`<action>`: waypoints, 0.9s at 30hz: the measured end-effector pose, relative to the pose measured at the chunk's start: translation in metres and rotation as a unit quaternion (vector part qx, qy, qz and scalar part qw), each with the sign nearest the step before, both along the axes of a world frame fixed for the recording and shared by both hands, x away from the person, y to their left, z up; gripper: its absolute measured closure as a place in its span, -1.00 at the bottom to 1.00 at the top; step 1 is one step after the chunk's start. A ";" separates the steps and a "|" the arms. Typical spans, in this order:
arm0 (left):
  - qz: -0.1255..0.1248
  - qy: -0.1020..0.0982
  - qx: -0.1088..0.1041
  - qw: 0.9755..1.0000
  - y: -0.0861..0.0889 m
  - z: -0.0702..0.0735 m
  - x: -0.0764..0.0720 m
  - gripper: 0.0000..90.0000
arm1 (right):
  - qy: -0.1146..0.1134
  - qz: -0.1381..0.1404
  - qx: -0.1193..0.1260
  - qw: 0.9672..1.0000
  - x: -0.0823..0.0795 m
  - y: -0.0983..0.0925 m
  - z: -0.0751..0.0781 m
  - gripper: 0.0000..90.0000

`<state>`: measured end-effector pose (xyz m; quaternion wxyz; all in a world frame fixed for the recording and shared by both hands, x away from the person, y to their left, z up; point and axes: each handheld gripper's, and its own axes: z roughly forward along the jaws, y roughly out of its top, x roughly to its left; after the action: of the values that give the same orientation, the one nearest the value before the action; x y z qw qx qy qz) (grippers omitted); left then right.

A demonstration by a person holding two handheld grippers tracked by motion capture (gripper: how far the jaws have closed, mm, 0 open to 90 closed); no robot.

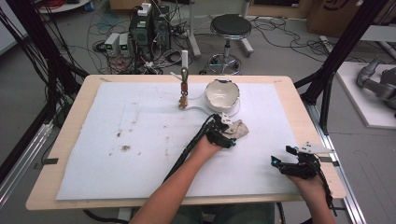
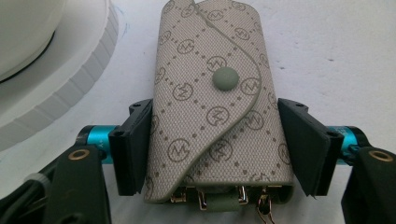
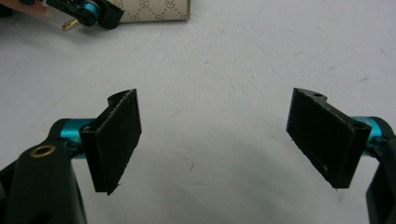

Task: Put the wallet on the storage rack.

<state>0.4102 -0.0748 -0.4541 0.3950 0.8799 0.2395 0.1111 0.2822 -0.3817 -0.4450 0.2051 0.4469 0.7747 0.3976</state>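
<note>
Lying flat on white foam matting (image 1: pixel 140 140), a woven beige key pouch (image 2: pixel 217 107) with a round snap is pinched by the left gripper (image 2: pixel 217 149); the right gripper (image 3: pixel 215 140) is held wide open.

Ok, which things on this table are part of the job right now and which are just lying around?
In the job:
- key pouch
- left gripper, fingers either side of the pouch

Lying about:
- white bowl
- small bottle stand
- right gripper, open over bare mat
- stool beyond the table
</note>
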 end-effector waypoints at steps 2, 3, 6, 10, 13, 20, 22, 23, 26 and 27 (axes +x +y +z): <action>0.001 0.002 -0.002 1.000 0.000 0.001 0.000 -0.26 | 0.000 0.001 0.000 1.000 0.000 0.000 0.000 -0.60; 0.001 0.003 -0.002 1.000 0.001 0.001 0.000 -0.23 | -0.001 0.002 0.001 1.000 0.000 0.001 0.000 -0.60; 0.001 0.007 -0.005 1.000 0.002 0.003 0.000 -0.20 | 0.001 0.001 0.002 1.000 0.000 0.001 0.000 -0.60; 0.001 0.016 -0.004 1.000 0.008 0.008 0.000 -0.18 | -0.007 0.001 0.004 1.000 -0.001 0.002 0.002 -0.60; 0.001 0.007 -0.015 1.000 0.016 0.019 -0.003 -0.18 | -0.011 0.002 0.005 1.000 -0.001 0.004 0.003 -0.60; 0.002 -0.016 -0.048 0.999 0.037 0.050 -0.012 -0.17 | -0.012 0.004 0.004 1.000 -0.002 0.005 0.005 -0.60; -0.002 -0.025 -0.045 0.999 0.045 0.059 -0.014 -0.17 | -0.012 0.004 0.002 1.000 -0.002 0.005 0.005 -0.60; 0.001 -0.028 -0.049 0.998 0.050 0.064 -0.015 -0.17 | -0.012 0.005 0.003 1.000 -0.002 0.005 0.005 -0.60; 0.007 -0.037 -0.050 0.998 0.062 0.073 -0.017 -0.17 | -0.012 0.005 0.006 1.000 0.000 0.006 0.004 -0.60; 0.009 -0.039 -0.049 0.998 0.066 0.077 -0.017 -0.17 | -0.013 0.004 0.007 1.000 0.001 0.006 0.004 -0.60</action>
<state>0.3933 -0.0092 -0.3773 0.4459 0.8520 0.2375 0.1369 0.2828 -0.3753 -0.4406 0.2107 0.4400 0.7711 0.4092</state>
